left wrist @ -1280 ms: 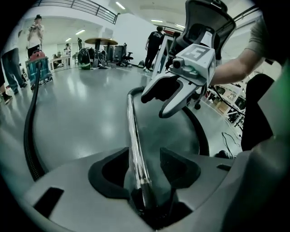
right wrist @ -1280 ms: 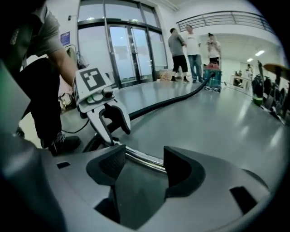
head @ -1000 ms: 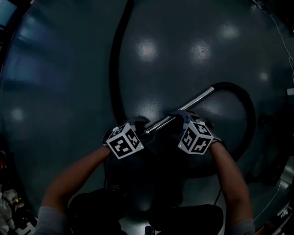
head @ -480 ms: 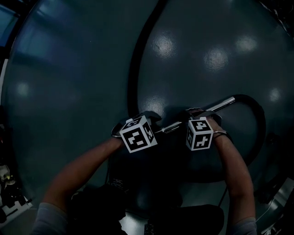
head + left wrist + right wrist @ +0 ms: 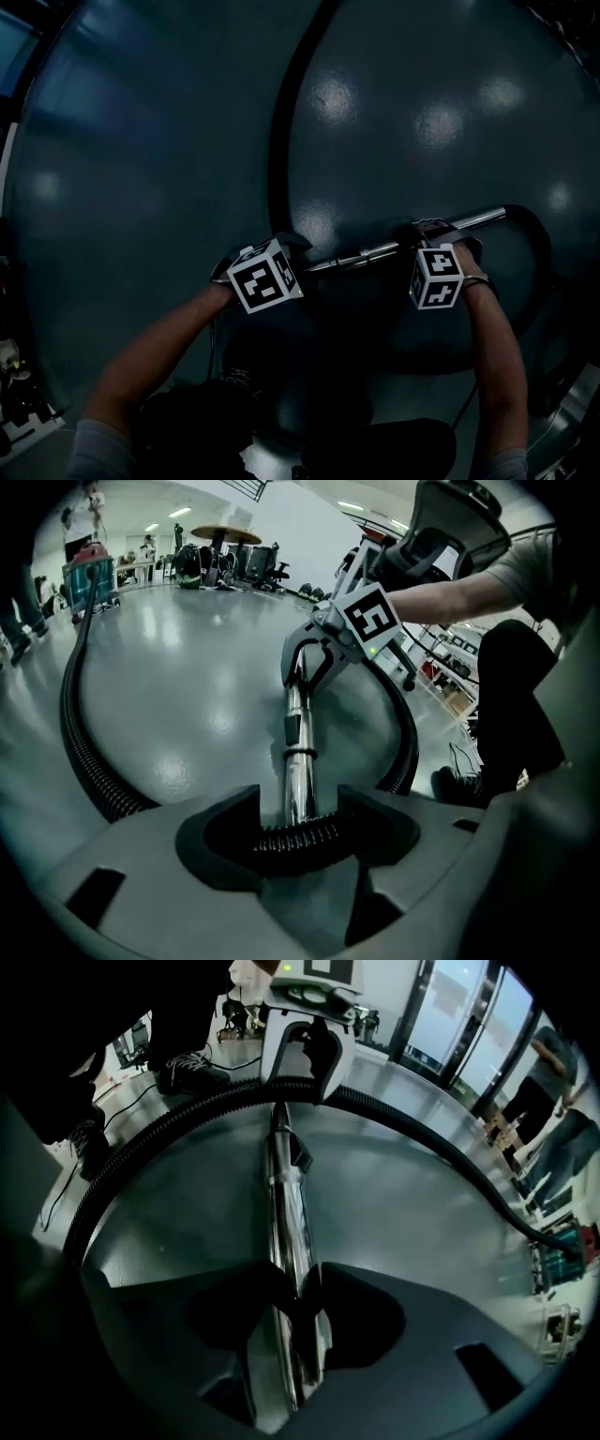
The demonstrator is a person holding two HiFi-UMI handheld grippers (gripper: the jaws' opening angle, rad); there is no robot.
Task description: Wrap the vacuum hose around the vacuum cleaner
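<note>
1 blk hose (image 5: 277, 141), 1 chrome wand (image 5: 375, 251), 2 grippers (image 5: 292, 247) (image 5: 429, 231)

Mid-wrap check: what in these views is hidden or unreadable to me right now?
Head view: the hose runs off the top edge; its far end is cut off.
Head view: the hose's loop at the right fades into shadow; its course there can't be traced.
Left gripper view: the vacuum cleaner, far off, is too small for detail.

Dark head view, and the hose (image 5: 277, 141) slips off its top edge, its far end too small to make out in the left gripper view.
</note>
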